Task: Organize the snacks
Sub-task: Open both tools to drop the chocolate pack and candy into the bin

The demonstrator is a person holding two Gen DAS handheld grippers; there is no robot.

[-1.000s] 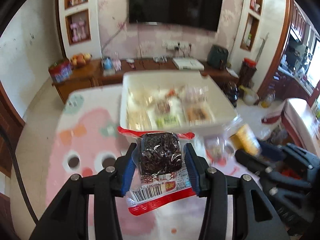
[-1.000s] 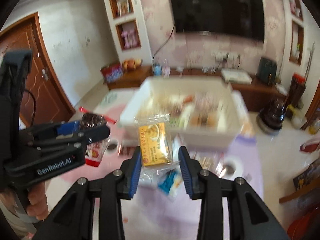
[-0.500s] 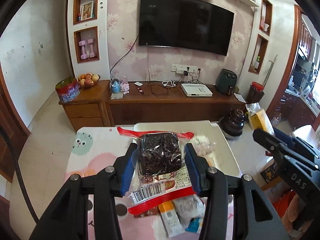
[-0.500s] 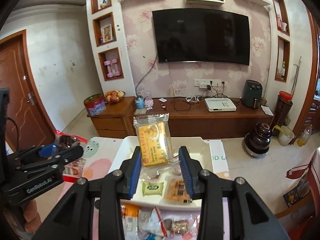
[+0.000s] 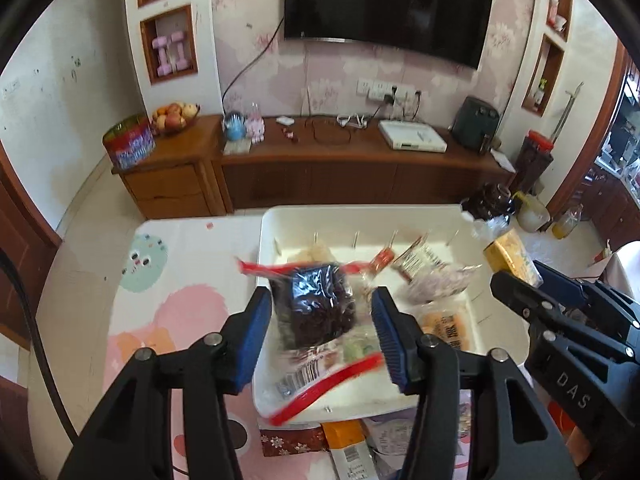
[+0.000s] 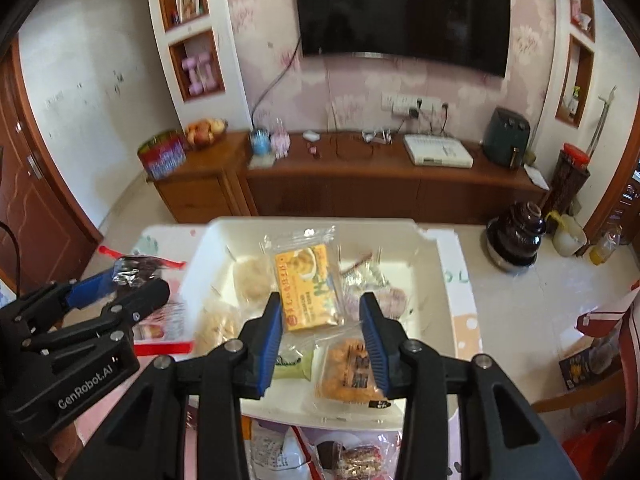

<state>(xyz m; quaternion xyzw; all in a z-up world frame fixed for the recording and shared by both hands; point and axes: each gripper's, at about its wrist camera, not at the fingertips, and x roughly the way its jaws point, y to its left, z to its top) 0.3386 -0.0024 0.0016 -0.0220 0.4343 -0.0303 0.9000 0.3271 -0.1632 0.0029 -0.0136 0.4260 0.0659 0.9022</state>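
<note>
Snacks are being dropped into a white tray [image 5: 460,216], and I am working both tools at once above it. Nearest to me, loose packets [image 6: 352,456] are lying on the pink patterned worktop [image 5: 176,304] just in front of the tray, waiting their turn.

My left hand-held gripper [image 5: 324,332] is opening over the tray's near left part. A clear red-edged packet of dark dried fruit [image 5: 316,312] is between its blue pads, blurred and tilted; I judge it is slipping free, since the right pad is no longer touching it.

My right hand-held gripper [image 6: 320,332] is also opening, more slowly, over the tray's middle. A yellow cake packet [image 6: 306,288] is standing between its pads with gaps showing on both sides, so I judge it is being let go too.

Both tools are angled steeply down, I think so the packets fall inside the tray's walls.

Inside the tray are a pale round cake [image 6: 252,280], a green packet [image 6: 294,362], an orange fried snack [image 6: 350,368] and wrapped sweets [image 6: 368,276].

Beyond the worktop, a wooden cabinet [image 5: 320,172] is running below a wall television [image 5: 384,4].
</note>
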